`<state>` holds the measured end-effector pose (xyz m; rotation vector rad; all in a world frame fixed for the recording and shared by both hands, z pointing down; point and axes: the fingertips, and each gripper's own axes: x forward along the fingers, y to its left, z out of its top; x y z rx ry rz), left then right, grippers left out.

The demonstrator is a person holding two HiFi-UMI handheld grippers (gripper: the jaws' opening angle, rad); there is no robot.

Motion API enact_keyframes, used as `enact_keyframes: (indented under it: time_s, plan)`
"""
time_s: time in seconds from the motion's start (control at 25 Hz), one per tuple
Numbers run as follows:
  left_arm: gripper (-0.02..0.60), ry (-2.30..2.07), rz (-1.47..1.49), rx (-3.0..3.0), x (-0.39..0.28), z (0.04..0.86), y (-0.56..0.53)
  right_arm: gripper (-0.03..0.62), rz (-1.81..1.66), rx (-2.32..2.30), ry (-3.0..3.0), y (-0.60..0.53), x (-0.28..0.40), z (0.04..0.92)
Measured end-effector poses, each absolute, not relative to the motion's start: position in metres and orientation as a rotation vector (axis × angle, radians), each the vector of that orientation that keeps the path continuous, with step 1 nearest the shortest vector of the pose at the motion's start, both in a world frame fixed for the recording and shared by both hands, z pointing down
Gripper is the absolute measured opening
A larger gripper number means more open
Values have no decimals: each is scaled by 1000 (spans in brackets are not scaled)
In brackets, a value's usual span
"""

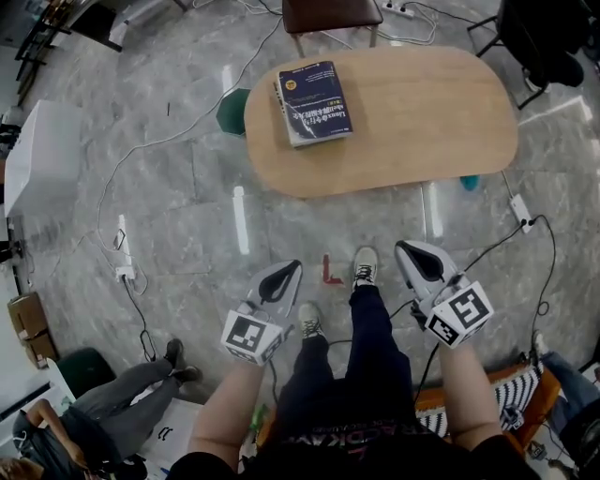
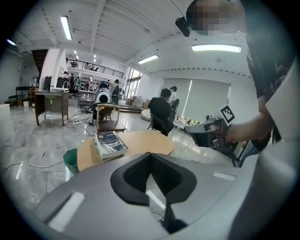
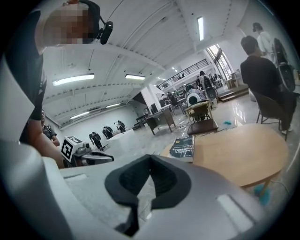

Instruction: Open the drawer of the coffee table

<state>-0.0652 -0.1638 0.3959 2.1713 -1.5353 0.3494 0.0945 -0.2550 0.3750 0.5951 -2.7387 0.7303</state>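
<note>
The oval wooden coffee table (image 1: 412,141) stands on the floor ahead of me; its top also shows in the left gripper view (image 2: 140,143) and the right gripper view (image 3: 239,157). No drawer is visible from above. My left gripper (image 1: 292,267) hangs shut and empty over the floor, well short of the table's near edge. My right gripper (image 1: 405,247) is also shut and empty, a little closer to that edge. In both gripper views the jaws meet with nothing between them.
A stack of books (image 1: 314,101) lies on the table's left part. A green bin (image 1: 231,111) stands by its left end, a chair (image 1: 330,17) behind it. Cables and power strips (image 1: 125,272) cross the marble floor. A seated person (image 1: 112,394) is at lower left.
</note>
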Motion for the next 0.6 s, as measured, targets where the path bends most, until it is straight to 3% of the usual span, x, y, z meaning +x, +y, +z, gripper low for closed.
enact_keyframes:
  time_s: [0.6]
  plan:
    - [6, -1637, 359, 2014, -84, 507, -184, 2, 700, 584, -2672, -297, 93, 483]
